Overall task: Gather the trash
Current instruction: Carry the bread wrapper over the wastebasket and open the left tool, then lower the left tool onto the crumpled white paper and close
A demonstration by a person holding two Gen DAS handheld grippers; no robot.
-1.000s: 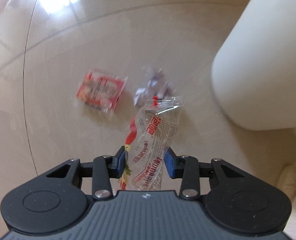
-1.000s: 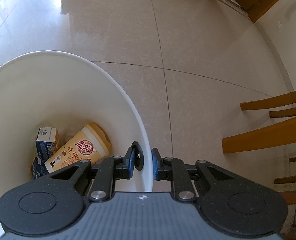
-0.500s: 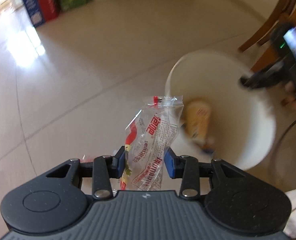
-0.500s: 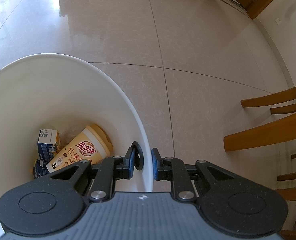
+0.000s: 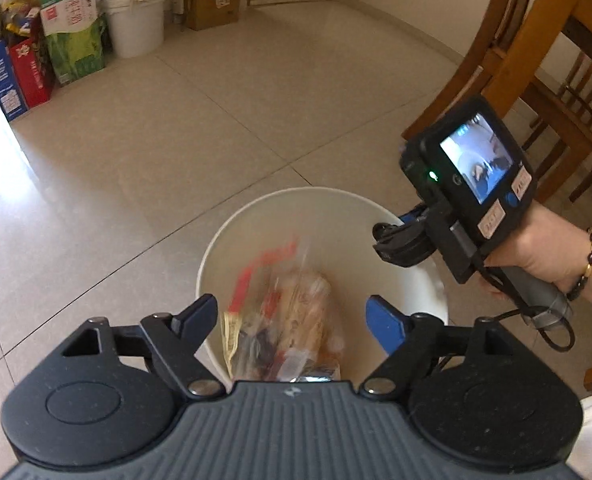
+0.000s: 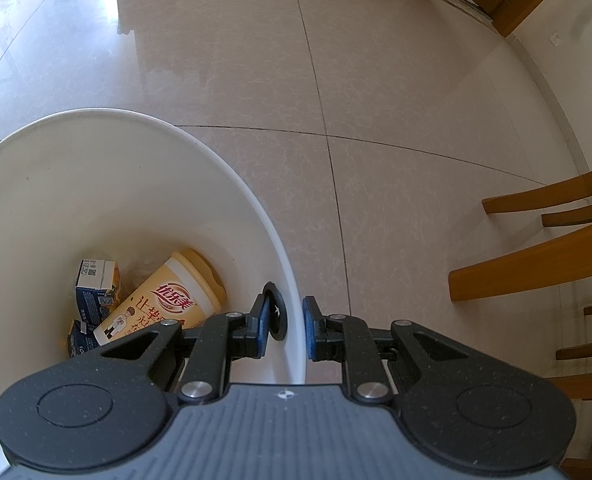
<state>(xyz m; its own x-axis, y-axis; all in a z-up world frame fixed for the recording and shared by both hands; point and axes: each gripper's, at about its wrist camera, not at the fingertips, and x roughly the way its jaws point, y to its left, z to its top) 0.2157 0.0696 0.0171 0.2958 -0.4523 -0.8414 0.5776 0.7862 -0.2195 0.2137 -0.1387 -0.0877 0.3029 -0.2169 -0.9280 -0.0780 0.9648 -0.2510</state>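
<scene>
The left gripper (image 5: 292, 312) hangs right above the mouth of the white bin (image 5: 216, 256), pointing steeply down into it, and its jaws have just been opening: they now stand wide apart with nothing pressed between the pads. The clear snack wrapper (image 5: 264, 312) sits blurred between and below the 2 fingers, free of both, its long axis running roughly top to bottom in the left wrist view, with the red strip uppermost. It looks to be dropping into the bin, so the move ahead turns on this: the wrapper lies straight below the left gripper and inside the rim, and the left hand only needs to pull back clear.

The right gripper (image 6: 284, 326) is closed on the bin's wall at the rim, 1 pad inside and 1 outside, beside a black ring (image 6: 276, 316) on the inner wall. It is the nearer hand to the bin, but it is busy steadying it.

The left wrist view alone shows the wrapper, the right hand (image 5: 551, 248) on its handle, and the boxes (image 5: 36, 56) along the far wall. The right wrist view alone shows sharply what already lies at the bottom: a tan milk-tea cup (image 6: 164, 300) on its side and small blue cartons (image 6: 96, 284) beside it; the wrapper does not appear there
</scene>
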